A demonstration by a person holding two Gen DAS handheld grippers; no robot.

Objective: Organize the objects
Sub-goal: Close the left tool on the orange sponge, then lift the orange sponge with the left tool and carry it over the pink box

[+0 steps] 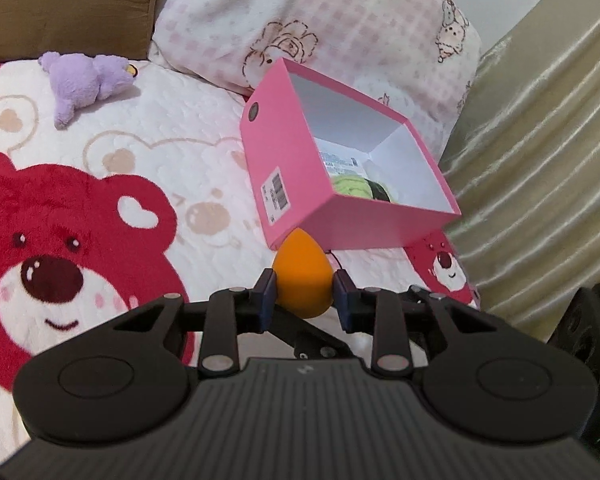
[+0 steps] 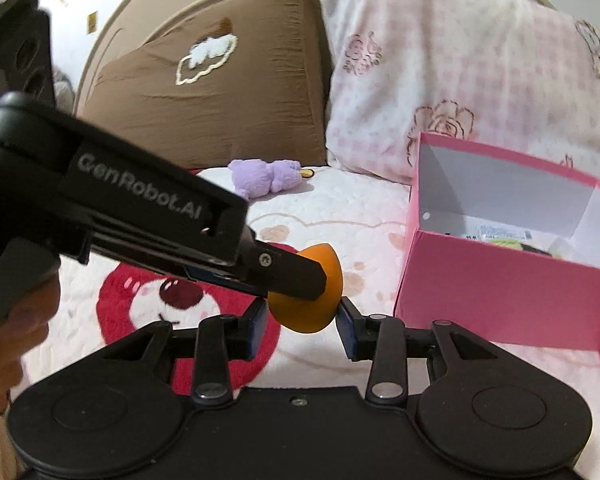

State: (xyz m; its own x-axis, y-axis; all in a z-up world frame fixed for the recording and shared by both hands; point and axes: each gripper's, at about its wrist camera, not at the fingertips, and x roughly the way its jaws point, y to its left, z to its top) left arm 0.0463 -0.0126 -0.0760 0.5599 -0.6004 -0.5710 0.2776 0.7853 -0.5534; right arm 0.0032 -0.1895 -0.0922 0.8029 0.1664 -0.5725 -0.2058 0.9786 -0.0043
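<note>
Left wrist view, left tool [image 1: 305, 294]: clenched on the orange sponge [image 1: 303, 276], its pads pressing the two sides; the pointed end faces ahead.
Left wrist view, pink box [image 1: 284, 152]: open, lying on the bed [image 1: 172, 120] just beyond the sponge; a green item [image 1: 350, 187] already lies inside, so the box is probably the collecting place.
Left wrist view, purple plush toy [image 1: 85, 84]: well apart near the brown pillow [image 1: 68, 4], not yet gathered.
Right wrist view, right tool [image 2: 302, 322]: its pads flank the sponge's [image 2: 320, 296] rounded bottom and appear to touch it, closed about it from below.
Right wrist view, left tool [image 2: 300, 280]: crosses from the left, gripping the sponge higher up.
Right wrist view, both tools on one sponge: likely a hand-over or a steadying hold, box [image 2: 500, 292] just to the right.
</note>
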